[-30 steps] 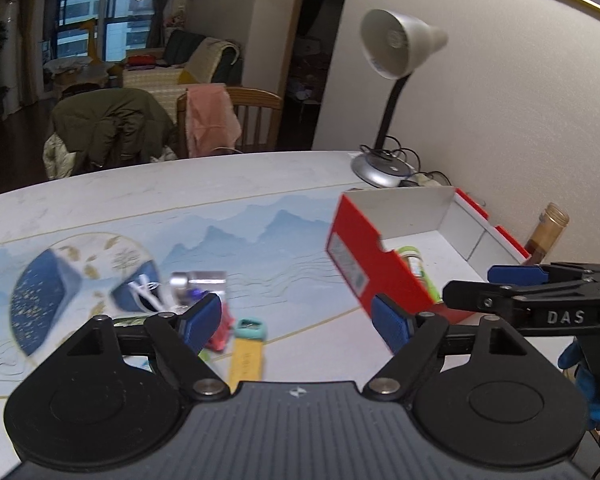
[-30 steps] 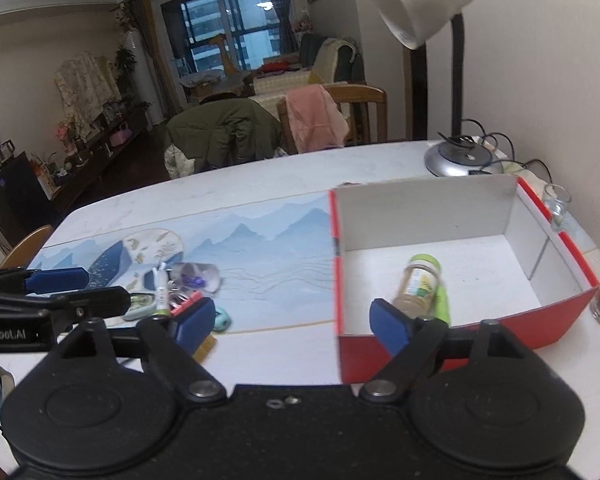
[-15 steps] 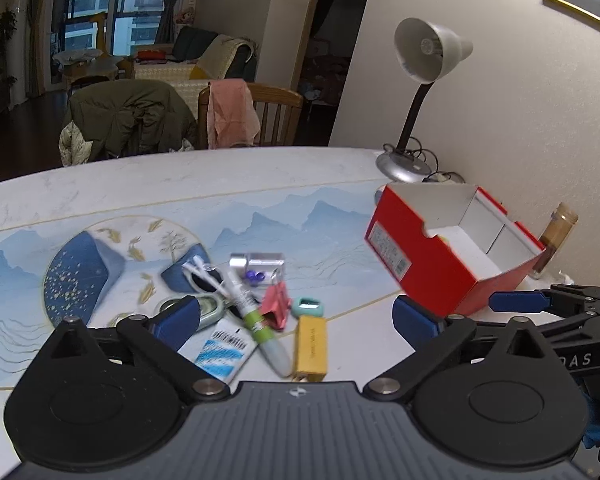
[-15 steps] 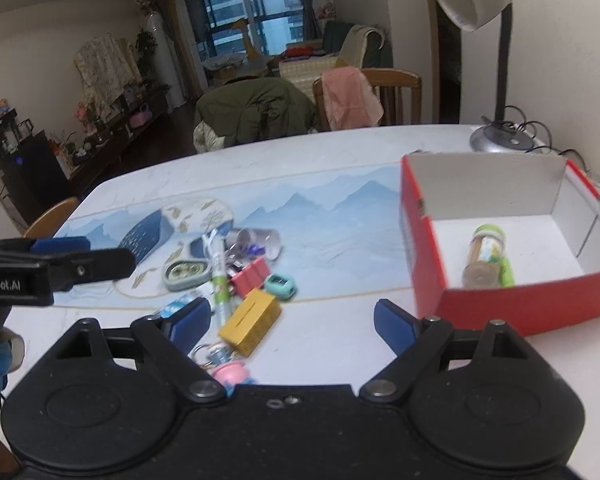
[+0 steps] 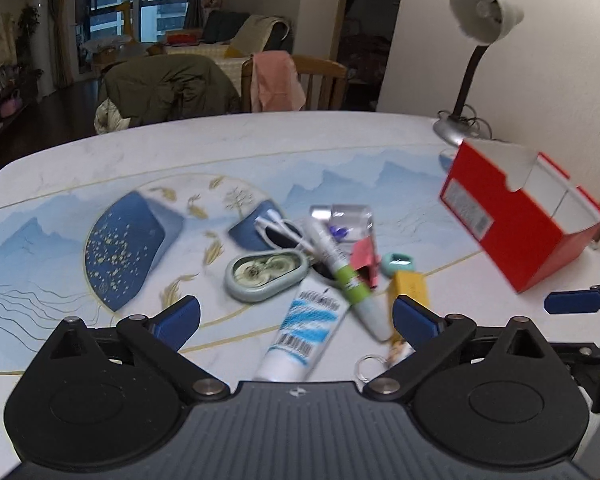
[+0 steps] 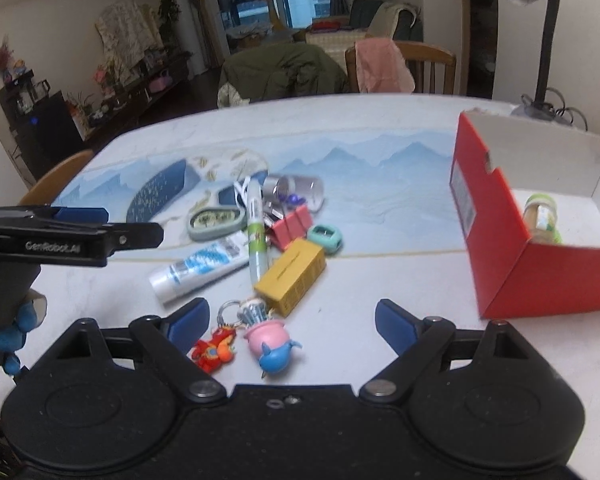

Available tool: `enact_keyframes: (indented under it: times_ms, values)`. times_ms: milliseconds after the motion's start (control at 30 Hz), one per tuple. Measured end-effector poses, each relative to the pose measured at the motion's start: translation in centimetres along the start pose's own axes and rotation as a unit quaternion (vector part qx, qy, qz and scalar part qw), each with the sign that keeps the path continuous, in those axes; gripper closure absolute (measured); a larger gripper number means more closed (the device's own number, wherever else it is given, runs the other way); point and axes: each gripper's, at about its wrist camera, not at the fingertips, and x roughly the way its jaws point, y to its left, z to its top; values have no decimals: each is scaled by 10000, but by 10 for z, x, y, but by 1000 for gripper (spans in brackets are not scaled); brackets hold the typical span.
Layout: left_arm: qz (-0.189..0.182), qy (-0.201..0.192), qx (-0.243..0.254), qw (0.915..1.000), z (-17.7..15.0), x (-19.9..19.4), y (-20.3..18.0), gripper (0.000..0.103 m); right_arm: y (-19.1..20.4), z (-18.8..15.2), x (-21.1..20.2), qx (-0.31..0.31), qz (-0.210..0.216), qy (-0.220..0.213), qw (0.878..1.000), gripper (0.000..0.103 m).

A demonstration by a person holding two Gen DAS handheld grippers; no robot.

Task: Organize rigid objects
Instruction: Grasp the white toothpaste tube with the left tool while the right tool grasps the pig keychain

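both grippers are hanging over the table with nothing in them. left gripper [image 5: 296,316] just finished spreading its jaws wide, right gripper [image 6: 292,318] sits wide open too. the clutter's piled mid-table: toothpaste tube [image 6: 198,266], green-banded pen [image 6: 256,232], yellow box [image 6: 294,276], pink binder clip [image 6: 292,226], keychain charms [image 6: 256,338]. red box [image 6: 540,280] off to the right holds a small jar [image 6: 540,216].

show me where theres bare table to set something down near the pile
Bare patches: the strip between the yellow box and the red box; the white tabletop behind the pile, toward the chairs. Crowded: the cluster around the toothpaste tube, green-capped tube, oval case and keychain charms. The red box holds only a jar.
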Motion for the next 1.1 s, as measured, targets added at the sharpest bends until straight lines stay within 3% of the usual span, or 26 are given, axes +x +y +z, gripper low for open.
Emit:
enact_keyframes:
  times_ms: [433, 733, 1000, 1100]
  values:
    - [-235, 598, 181, 9978, -21, 57, 6, 0, 12, -14, 52, -452, -57, 649, 9969, 22]
    - [-202, 888, 177, 9957, -25, 82, 8, 0, 13, -15, 74, -524, -35, 905, 9945, 29]
    - [-163, 789, 378, 9960, -25, 86, 3, 3, 17, -14, 82, -656, -67, 963, 9932, 43]
    - [-173, 742, 517, 9958, -26, 85, -2, 10, 19, -14, 84, -738, -77, 980, 9924, 48]
